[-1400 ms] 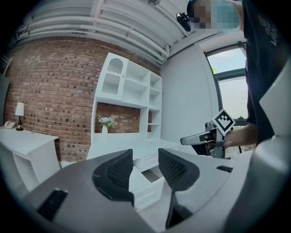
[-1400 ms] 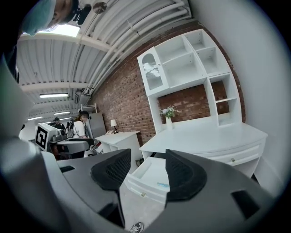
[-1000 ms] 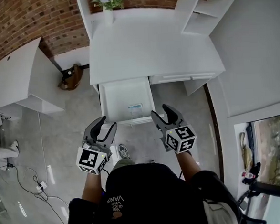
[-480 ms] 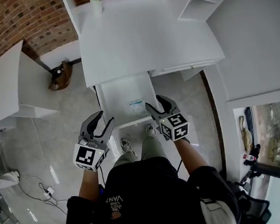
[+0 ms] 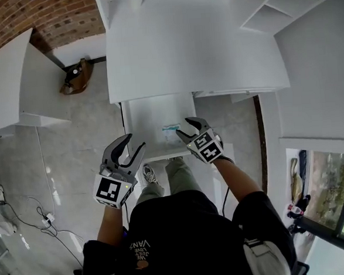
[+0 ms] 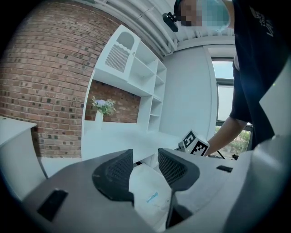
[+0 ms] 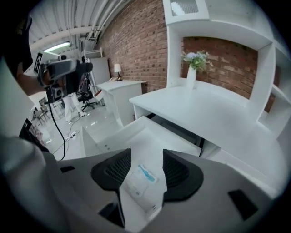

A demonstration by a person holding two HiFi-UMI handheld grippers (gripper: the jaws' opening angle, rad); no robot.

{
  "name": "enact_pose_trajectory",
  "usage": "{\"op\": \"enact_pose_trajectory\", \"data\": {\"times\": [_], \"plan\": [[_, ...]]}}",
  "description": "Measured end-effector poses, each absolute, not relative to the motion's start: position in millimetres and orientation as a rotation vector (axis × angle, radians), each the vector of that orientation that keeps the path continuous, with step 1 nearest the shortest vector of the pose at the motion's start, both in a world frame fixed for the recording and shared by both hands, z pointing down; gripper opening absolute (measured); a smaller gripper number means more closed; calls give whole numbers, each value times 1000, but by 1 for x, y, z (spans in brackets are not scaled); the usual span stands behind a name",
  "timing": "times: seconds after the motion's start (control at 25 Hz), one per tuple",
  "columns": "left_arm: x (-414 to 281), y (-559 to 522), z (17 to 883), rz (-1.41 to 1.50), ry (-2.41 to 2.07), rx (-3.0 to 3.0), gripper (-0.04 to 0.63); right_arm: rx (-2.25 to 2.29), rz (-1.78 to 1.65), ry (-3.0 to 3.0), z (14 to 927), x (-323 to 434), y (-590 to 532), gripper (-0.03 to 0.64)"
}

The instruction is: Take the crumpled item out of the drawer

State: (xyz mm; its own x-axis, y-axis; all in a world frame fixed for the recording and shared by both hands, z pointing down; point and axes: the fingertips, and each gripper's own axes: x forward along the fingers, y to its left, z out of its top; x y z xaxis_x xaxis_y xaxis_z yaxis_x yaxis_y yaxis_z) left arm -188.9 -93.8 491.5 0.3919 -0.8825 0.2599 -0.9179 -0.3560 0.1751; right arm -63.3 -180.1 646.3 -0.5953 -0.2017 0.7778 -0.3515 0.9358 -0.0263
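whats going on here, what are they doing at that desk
A person stands at a white desk whose drawer is pulled open. The right tool is over the drawer with its jaws apart, lined up with the crumpled white item lying inside, but it has not gripped it yet. The left tool is open and empty, held off to the left of the drawer front.

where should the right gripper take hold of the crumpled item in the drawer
Probably from straight above: the walls of the open drawer close off the sides, and the crumpled item lies low on its floor, toward the front right. Pinch across its middle, by the blue print, with the right gripper, whose open jaws hang over it.
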Motion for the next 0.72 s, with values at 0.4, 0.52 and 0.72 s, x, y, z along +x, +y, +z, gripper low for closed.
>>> {"op": "enact_pose_trajectory", "data": {"times": [0.4,0.52,0.72], "plan": [[-188,-125,515,164,-1644,2250,155,-3,102,-2039,732,-73,-181,209],[-186,-132,520,163,-1666,2222,155,-109,63,-1983,755,-73,-180,206],[-188,-136,532,153,-1723,2169,155,-253,-22,-1891,792,-74,-182,198]]}}
